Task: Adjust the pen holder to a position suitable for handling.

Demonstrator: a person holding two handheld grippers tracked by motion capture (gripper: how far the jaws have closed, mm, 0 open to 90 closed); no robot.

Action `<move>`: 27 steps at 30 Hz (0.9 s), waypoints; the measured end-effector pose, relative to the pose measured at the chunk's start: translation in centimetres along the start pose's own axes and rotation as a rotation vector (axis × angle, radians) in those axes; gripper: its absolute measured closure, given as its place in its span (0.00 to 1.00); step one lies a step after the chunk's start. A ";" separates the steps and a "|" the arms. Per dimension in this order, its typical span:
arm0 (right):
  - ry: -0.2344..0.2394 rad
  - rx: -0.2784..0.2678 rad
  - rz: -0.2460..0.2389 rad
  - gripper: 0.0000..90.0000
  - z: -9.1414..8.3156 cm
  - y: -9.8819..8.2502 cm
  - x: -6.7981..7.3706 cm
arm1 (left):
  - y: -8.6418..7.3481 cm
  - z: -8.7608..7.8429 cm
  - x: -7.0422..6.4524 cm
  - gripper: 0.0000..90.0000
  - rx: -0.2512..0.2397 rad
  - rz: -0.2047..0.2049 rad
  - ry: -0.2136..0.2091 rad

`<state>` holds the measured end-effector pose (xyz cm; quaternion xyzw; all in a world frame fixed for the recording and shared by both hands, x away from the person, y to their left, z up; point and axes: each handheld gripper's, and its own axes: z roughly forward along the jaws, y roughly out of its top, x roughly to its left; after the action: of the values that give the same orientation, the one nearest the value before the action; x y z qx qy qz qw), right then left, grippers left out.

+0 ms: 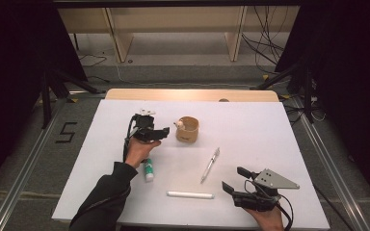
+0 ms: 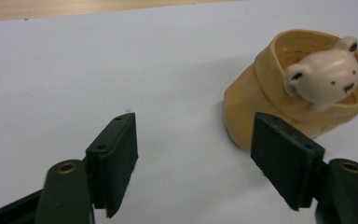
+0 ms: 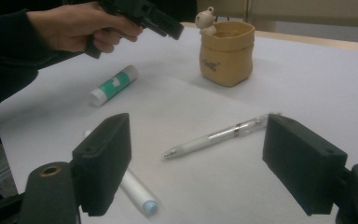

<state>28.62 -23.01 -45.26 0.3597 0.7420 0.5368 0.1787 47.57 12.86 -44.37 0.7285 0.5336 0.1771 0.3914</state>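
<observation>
- Left tongs [image 2: 193, 158] are held wide open, empty, beside the pouch [image 1: 187, 130].
- Right tongs [image 3: 209, 165] are spread, empty; the pen [image 3: 216, 136] is best gripped mid-barrel.

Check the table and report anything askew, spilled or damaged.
Nothing stands out. The tan pouch stands upright with its bear figure at the rim. The pen, glue stick and white marker lie flat and apart on the white table. No spill.
</observation>
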 end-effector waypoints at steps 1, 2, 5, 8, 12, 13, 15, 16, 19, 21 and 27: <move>-0.001 0.001 0.001 0.27 0.0 0.0 0.0 | -0.1 -0.4 0.0 0.32 -0.001 -0.004 0.004; -0.001 0.001 0.001 0.27 0.0 0.0 0.0 | -0.2 -0.8 0.1 0.30 0.001 -0.005 0.007; -0.001 0.001 0.000 0.27 0.1 0.0 0.1 | -0.6 -1.9 0.0 0.25 -0.001 -0.015 0.010; 0.000 0.000 0.000 0.27 0.1 -0.1 0.0 | -1.1 -3.1 -0.3 0.22 -0.005 -0.016 0.016; 0.000 -0.001 -0.001 0.27 0.1 0.0 0.1 | -1.9 -3.9 -0.9 0.18 0.005 -0.007 0.018; 0.000 -0.002 -0.001 0.27 0.1 0.0 0.1 | -2.2 -4.0 -0.9 0.18 0.007 -0.006 0.016; 0.000 -0.002 0.000 0.27 0.1 0.0 0.1 | -2.6 -4.1 -1.0 0.18 0.011 -0.008 0.024; 0.001 -0.002 -0.001 0.27 0.1 0.0 0.1 | -2.8 -4.2 -1.0 0.17 0.014 -0.008 0.029; 0.000 -0.001 -0.004 0.27 0.1 -0.1 0.1 | -3.3 -4.5 -1.1 0.17 0.018 0.004 0.035; -0.002 0.000 -0.005 0.27 0.1 -0.1 0.0 | -3.5 -4.8 -1.0 0.17 0.026 0.003 0.042; -0.005 -0.003 -0.002 0.27 0.0 -0.2 -0.1 | -4.3 -5.8 -0.9 0.17 0.020 -0.019 0.045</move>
<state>28.60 -23.08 -45.50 0.3600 0.7412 0.5367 0.1816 40.58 14.77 -43.85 0.7233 0.5508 0.1843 0.3735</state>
